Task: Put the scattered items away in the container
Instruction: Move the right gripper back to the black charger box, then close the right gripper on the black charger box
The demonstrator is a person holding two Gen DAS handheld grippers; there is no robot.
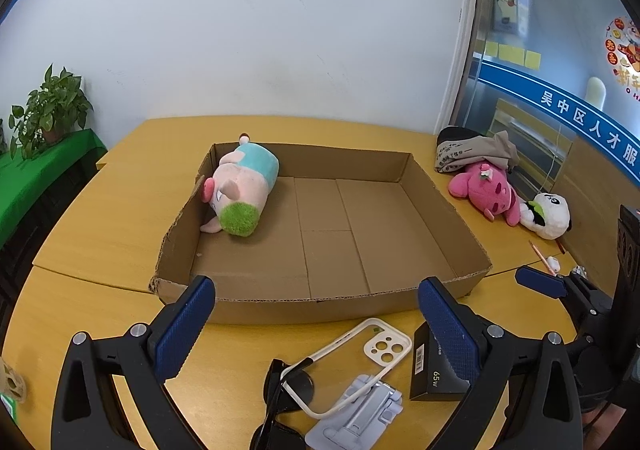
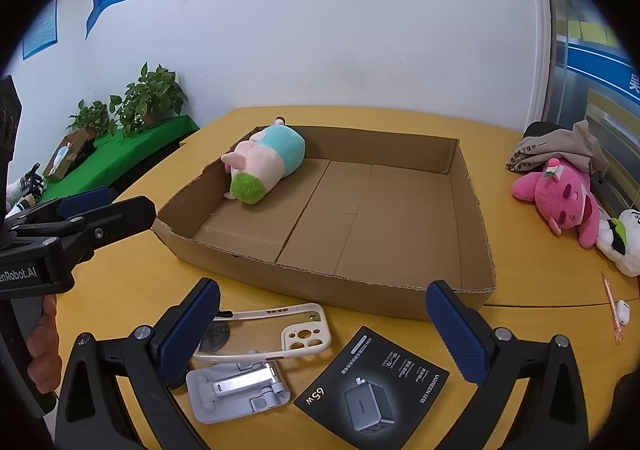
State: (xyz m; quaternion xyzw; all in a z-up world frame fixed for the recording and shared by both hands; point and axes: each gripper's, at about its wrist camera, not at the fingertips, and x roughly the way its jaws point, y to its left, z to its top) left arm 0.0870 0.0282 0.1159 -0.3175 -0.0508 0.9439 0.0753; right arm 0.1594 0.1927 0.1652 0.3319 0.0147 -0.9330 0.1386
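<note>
A shallow cardboard box [image 1: 280,306] [image 2: 332,286] lies on the yellow table. A pink plush pig [image 1: 240,190] [image 2: 264,166] with a green snout lies in its far left corner. In front of the box lie a clear phone case [image 1: 360,362] [image 2: 268,334], a grey phone stand [image 1: 356,418] [image 2: 240,390], a black charger box [image 1: 430,374] [image 2: 372,386] and dark sunglasses [image 1: 276,402]. My left gripper [image 1: 316,334] hangs open above them. My right gripper [image 2: 324,334] is open too, over the case and charger box.
Right of the box lie a pink plush [image 1: 486,190] [image 2: 564,198], a white panda plush [image 1: 548,214] [image 2: 622,242] and a grey cloth bag [image 1: 472,154] [image 2: 560,148]. A pencil [image 2: 612,306] and an earbud [image 2: 622,312] lie near the right edge. Potted plants [image 1: 52,110] [image 2: 152,98] stand at the left.
</note>
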